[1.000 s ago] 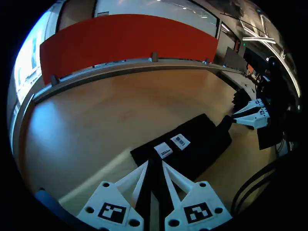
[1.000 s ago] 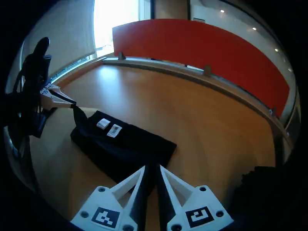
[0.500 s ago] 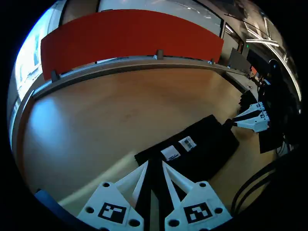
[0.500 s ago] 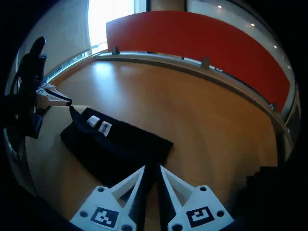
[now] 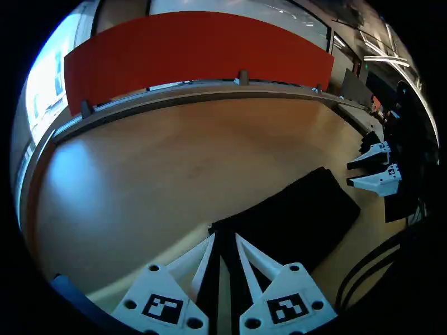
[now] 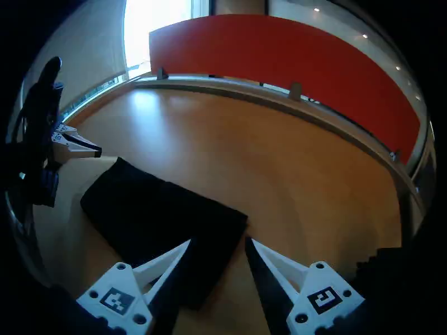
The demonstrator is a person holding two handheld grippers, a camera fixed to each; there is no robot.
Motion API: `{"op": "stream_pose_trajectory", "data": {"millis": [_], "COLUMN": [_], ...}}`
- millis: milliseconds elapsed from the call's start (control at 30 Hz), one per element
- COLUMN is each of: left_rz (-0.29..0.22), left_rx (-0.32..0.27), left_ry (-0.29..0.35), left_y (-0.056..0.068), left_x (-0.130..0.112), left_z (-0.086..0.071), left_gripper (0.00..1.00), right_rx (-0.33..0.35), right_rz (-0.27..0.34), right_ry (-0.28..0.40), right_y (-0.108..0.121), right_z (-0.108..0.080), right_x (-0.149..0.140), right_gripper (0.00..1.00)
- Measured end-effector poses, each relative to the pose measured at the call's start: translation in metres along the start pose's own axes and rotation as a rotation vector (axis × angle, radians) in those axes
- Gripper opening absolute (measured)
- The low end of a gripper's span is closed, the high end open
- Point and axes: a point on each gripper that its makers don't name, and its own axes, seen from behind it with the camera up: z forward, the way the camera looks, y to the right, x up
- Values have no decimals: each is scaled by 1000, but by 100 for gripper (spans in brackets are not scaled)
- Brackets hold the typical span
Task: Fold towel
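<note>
On the table (image 5: pixel 167 151), in the left gripper view, we see the black towel (image 5: pixel 296 218) folded into a flat rectangle. The left gripper (image 5: pixel 224 237), fingers together, meets its corner, perhaps pinching it. In the right gripper view, the right gripper (image 6: pixel 218 241) gapes over the towel's edge.

Open-plan office: pale wooden desk surface (image 5: pixel 167 162) bounded at its far edge by a red rectangular divider panel (image 5: pixel 195 50) on grey brackets (image 5: pixel 243 77), with a bright window (image 6: pixel 156 33) and strip ceiling lights (image 5: pixel 385 57) beyond

Wooden table (image 5: pixel 167 156), folded black towel (image 6: pixel 162 218) flat on it
</note>
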Motion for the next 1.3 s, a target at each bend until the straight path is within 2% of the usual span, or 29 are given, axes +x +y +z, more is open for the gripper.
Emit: {"op": "stream_pose_trajectory", "data": {"millis": [100,167,233,367,433,800,1100,1300], "left_rz": [-7,-14,-21,-31,-32,-51,-59,-84], "left_rx": [10,12,14,12,16,45,65,79], "left_ry": [1,-3,-8,-11,-8,10,10,9], "left_y": [-4,-5,-6,-7,-7,-10,-9,-6], "left_x": [-1,-4,-6,-9,-10,-18,-37,-51], "left_z": [-3,-4,-7,-10,-13,-33,-54,-66], "left_gripper": [21,37,53,85,91,92,92,92], "right_rx": [-2,-5,-4,-4,-1,6,10,14], "right_rz": [-3,-2,0,7,10,7,10,13], "right_ry": [2,3,3,4,5,2,-3,-7], "right_y": [1,3,3,2,1,-7,-13,-19], "right_z": [-2,-3,-4,-7,-8,-21,-34,-43], "right_x": [1,1,0,-1,-2,-15,-33,-45], "right_gripper": [72,82,86,87,87,87,87,87]}}
